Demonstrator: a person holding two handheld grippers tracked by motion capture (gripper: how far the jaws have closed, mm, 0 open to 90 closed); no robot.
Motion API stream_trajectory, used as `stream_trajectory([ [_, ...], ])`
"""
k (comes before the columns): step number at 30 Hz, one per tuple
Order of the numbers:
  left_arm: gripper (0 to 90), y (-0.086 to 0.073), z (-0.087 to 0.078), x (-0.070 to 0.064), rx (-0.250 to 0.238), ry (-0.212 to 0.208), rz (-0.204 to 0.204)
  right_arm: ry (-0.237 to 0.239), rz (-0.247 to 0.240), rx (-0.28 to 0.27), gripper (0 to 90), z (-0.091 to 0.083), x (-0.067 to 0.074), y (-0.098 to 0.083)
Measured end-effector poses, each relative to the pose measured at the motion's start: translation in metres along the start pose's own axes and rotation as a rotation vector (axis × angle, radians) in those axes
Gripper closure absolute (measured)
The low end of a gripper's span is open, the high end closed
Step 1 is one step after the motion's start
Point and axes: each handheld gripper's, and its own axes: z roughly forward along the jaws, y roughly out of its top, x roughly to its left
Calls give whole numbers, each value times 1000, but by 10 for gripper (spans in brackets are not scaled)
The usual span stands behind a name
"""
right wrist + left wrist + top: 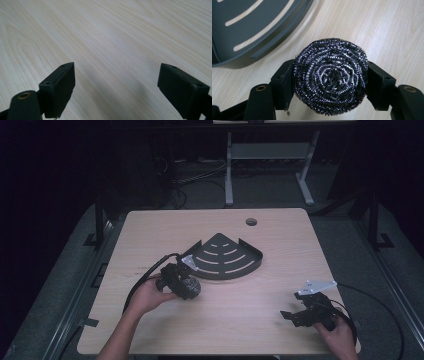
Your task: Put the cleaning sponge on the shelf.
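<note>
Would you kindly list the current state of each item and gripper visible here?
Steel wool scourer: clamped between the left gripper's fingers.
Left gripper: shut on the scourer, beside the tray.
Right gripper: open, nothing between its fingers.
Black corner tray: flat on the table, nothing in it.

A pale wood-grain desk [280, 320] with rounded corners stands over a dark grey floor [365, 270], and a small round hole [251, 222] is cut near its far edge. Lying flat on it, a little left of the middle, is a dark fan-shaped tray [227, 257] (a quarter-round piece with curved slots and a low rim), its straight sides meeting at a point toward the far edge.
</note>
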Motion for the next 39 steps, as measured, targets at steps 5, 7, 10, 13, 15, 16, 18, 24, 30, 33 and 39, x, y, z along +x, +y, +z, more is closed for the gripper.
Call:
stream_trajectory([
  [5,323,8,1,2,9,5,8,2,2,-5,142,-1,0,0],
  [7,323,11,1,4,3,3,8,2,1,-6,142,-1,0,0],
  [10,323,13,2,5,8,4,11,3,2,-6,142,-1,0,0],
  [13,323,17,2,7,13,3,13,3,3,-6,142,-1,0,0],
  [15,323,21,2,9,14,6,19,3,4,-10,142,-2,-1,0],
  [16,323,23,1,9,8,7,14,3,4,-11,142,-2,-1,0],
  [18,323,25,1,11,7,9,16,3,5,-11,142,-2,-1,0],
  [24,323,32,2,14,12,12,23,0,7,-12,142,-3,-1,0],
  [30,322,39,2,18,13,15,25,0,6,-14,142,-3,-1,0],
  [33,322,43,3,21,14,16,26,1,9,-16,142,-3,-1,-1],
  [39,322,51,4,26,14,22,32,1,11,-16,142,-4,-1,-1],
])
